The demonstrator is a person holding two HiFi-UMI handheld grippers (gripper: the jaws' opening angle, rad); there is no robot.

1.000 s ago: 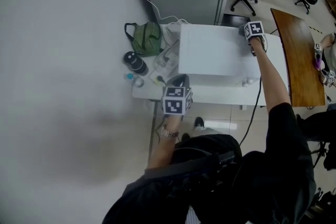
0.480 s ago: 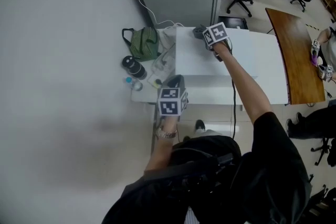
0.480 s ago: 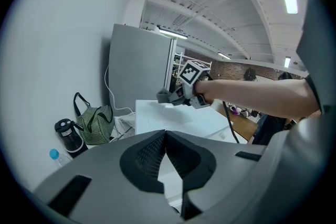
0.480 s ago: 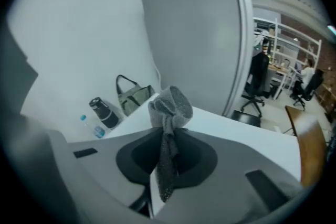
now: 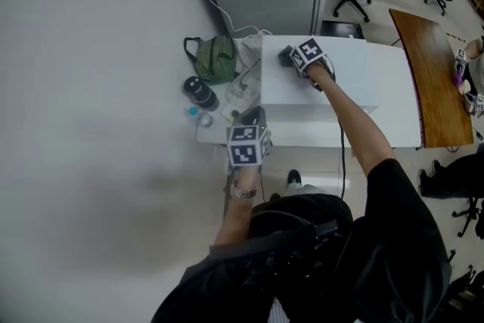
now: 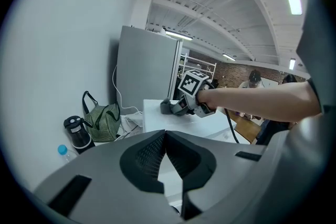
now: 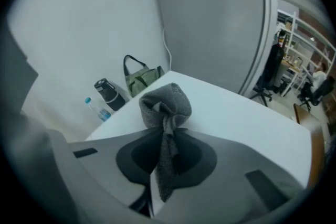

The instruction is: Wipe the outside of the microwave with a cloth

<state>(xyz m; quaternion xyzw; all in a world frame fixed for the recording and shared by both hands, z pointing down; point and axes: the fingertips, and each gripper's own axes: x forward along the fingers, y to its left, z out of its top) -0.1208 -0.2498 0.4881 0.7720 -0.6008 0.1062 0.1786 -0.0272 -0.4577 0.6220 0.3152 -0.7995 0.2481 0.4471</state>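
The right gripper (image 5: 293,57) is clamped on a bunched grey cloth (image 7: 165,104). The wad bulges out past the jaw tips and a tail hangs back between them. Just ahead of those tips the wad rests on the white top of the microwave (image 5: 363,83), near the rear corner on the person's left. A second ago this gripper was at the opposite rear corner, and half a second ago it had already reached this end. So one pass along the back of the top looks finished; I judge the front strip, the sides and the door are still to do. The left gripper (image 5: 252,118) has barely shifted. Its jaws are pressed together on nothing, and it sits idle beside the microwave's front left corner, well apart from the cloth. Out beyond it toward the wall stand one green bag (image 5: 214,57), one dark flask (image 5: 200,93) and one small blue-capped bottle (image 5: 197,116). In all there are two grippers, one cloth and one microwave.
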